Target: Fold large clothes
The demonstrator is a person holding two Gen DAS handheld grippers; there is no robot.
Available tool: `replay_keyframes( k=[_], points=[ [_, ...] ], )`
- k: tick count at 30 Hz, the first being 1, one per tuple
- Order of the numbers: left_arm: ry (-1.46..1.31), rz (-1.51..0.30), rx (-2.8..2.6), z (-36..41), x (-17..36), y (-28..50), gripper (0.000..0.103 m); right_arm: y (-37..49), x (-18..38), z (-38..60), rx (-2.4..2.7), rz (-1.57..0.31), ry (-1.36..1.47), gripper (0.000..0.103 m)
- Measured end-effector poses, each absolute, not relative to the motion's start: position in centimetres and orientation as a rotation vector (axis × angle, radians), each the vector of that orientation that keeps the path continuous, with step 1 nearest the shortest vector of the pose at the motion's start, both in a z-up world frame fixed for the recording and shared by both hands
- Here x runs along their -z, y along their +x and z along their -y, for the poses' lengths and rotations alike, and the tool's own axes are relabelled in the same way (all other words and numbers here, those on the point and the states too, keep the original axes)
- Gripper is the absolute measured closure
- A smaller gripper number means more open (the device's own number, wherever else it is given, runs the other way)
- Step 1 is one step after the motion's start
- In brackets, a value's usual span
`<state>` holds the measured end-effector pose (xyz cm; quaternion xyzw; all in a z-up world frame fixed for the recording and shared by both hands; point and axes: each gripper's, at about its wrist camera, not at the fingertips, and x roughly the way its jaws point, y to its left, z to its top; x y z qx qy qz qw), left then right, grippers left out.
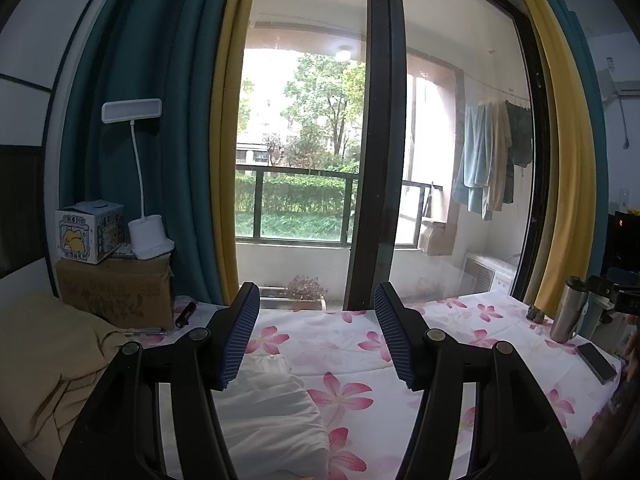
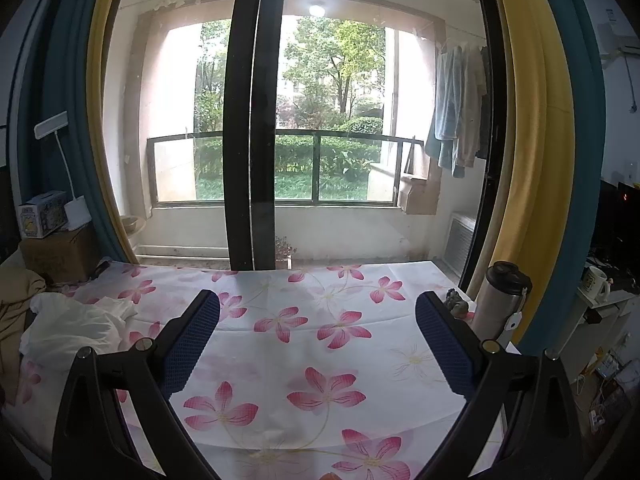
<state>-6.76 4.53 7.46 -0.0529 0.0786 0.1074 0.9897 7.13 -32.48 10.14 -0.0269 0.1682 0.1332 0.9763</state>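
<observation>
**Left wrist view: both grippers empty, white garment bunched at left of table**

Left wrist view shows the left gripper (image 1: 316,336) spread wide, nothing between its pads, held above the flowered tablecloth (image 1: 460,320). White garment (image 1: 268,404) lies crumpled on the cloth, near-left, partly under the left finger. Right gripper (image 2: 318,344) also wide and empty, over bare cloth at mid table; from there the garment (image 2: 76,324) sits well off to the left, beside a tan fabric heap (image 2: 16,304).

Garment is a loose mound, not flat, not a neat folded stack. Could fit a pile waiting to be spread or one just dropped; can't settle which.

Risks, as judgement:
- White on pale cloth: a pinch could catch the tablecloth with the garment and drag it.
- Dragging the cloth would tip the steel tumbler (image 2: 496,304) or slide the phone (image 1: 598,362), both at the right edge.
- Grabbing the bunched middle, with hems and corners hidden, would give a lopsided fold.
- Tan heap close by could get snagged along.
- Cardboard box (image 1: 116,292) and desk lamp (image 1: 150,236) crowd the far-left side for spreading.
</observation>
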Motion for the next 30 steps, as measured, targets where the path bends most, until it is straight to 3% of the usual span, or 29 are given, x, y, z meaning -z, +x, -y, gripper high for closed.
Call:
replay_keyframes(
  k=[30],
  points=[
    [-0.111, -0.185, -0.189, -4.09, -7.00, -6.54, 0.040, 7.40, -9.75, 32.13, -0.269, -0.354, -0.044, 0.005]
  ],
)
